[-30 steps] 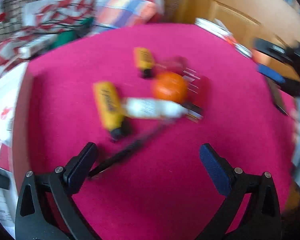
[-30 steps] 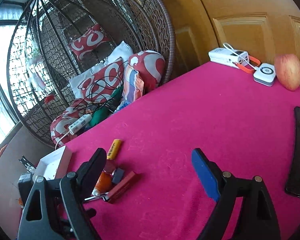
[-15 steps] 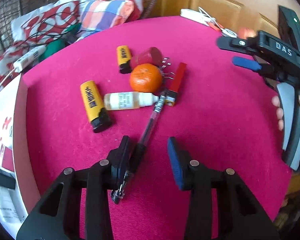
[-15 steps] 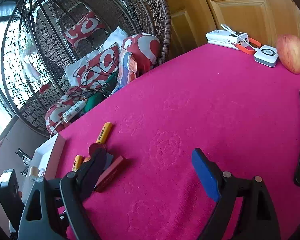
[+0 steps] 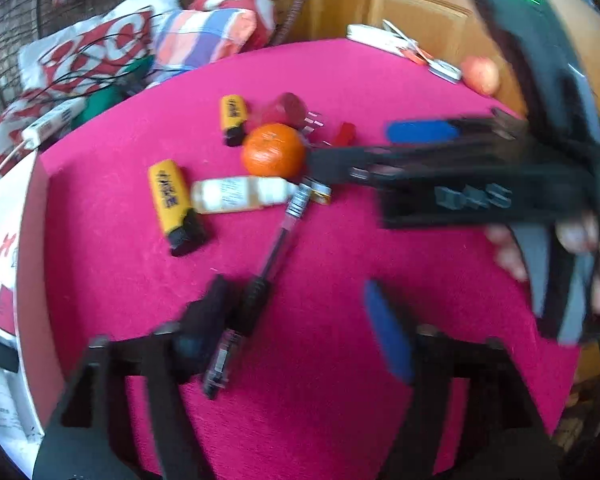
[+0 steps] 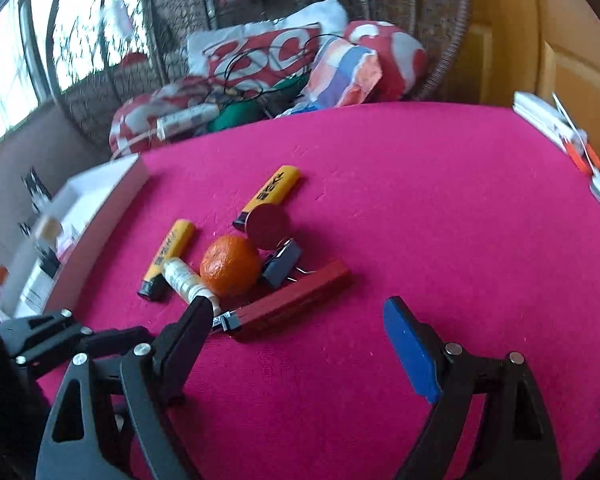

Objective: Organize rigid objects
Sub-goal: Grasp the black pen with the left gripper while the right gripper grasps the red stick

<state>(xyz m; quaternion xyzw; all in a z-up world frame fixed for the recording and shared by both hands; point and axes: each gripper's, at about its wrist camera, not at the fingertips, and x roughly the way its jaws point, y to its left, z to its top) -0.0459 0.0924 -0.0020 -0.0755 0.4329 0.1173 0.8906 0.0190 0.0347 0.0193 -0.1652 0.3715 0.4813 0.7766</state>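
Observation:
On the pink table (image 5: 340, 260) lies a small pile: an orange (image 5: 274, 154), two yellow lighters (image 5: 172, 200) (image 5: 233, 114), a white bottle (image 5: 236, 194), a red round piece (image 6: 268, 220), a binder clip (image 6: 282, 266) and a red bar (image 6: 292, 300). A black pen (image 5: 276, 248) runs from the pile towards me. My left gripper (image 5: 300, 320) straddles its near end; the jaws are opening, and the pen rests against the black finger (image 5: 216, 308) only. My right gripper (image 6: 300, 320) stands open just short of the red bar, with nothing between its fingers.
A white box (image 6: 100, 196) adjoins the table's left edge. An apple (image 5: 480, 76) and white devices (image 6: 548, 120) lie at the far right. Cushions (image 6: 260, 56) fill a wicker chair behind. A person's hand (image 5: 580, 240) holds the right gripper.
My left jaws closed in around the pen, then widened again. The right gripper swung in from the right and lower, up to the pile by the orange.

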